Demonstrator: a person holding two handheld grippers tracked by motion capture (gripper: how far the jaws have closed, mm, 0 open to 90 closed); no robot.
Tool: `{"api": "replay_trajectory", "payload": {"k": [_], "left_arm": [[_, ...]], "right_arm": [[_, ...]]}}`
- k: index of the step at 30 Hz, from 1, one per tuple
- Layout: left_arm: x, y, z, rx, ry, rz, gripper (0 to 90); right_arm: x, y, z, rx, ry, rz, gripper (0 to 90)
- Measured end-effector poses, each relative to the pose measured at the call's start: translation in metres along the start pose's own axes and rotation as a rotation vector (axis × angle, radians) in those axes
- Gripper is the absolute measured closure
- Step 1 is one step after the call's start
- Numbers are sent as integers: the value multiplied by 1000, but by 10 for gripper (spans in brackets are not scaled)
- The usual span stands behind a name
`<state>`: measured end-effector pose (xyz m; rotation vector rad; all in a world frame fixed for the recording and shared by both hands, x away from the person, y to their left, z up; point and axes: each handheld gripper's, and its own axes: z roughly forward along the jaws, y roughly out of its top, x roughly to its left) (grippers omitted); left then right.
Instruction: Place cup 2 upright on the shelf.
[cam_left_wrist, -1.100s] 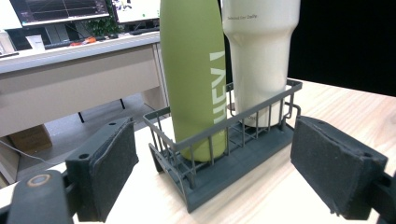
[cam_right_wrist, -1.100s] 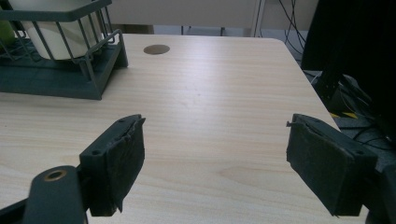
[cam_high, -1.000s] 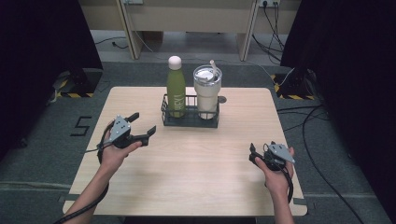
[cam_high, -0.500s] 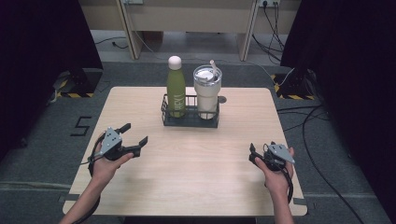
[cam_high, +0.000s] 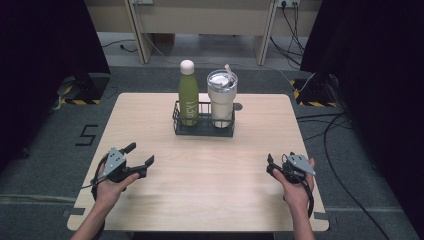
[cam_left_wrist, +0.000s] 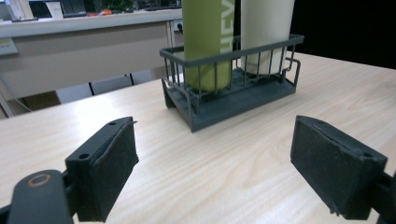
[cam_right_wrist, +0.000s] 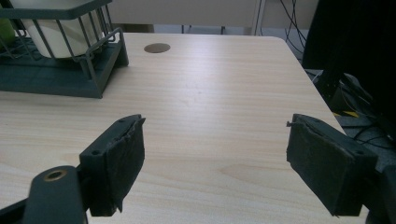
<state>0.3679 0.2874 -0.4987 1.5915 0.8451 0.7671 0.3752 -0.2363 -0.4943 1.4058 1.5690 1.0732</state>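
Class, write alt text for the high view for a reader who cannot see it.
A black wire rack at the wooden table's far middle holds a green bottle and a lidded tumbler. Nearer, a person's hands hold the open left gripper and right gripper.

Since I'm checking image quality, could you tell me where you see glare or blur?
High view: soft overall, even light on the table. Left gripper view: bright glare at the table's far left; green bottle sharp. Right gripper view: gripper slightly blurred.

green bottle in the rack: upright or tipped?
Upright. The green bottle stands straight in the left side of the wire rack, cap on top, beside the tumbler; the left gripper view shows its body vertical.
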Motion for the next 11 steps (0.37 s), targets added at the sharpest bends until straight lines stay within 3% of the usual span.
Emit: {"api": "replay_trajectory", "payload": {"k": [11], "left_arm": [[-4, -4, 0, 5, -3, -2, 141]], "right_arm": [[-1, 1, 0, -9, 4, -1, 161]]}}
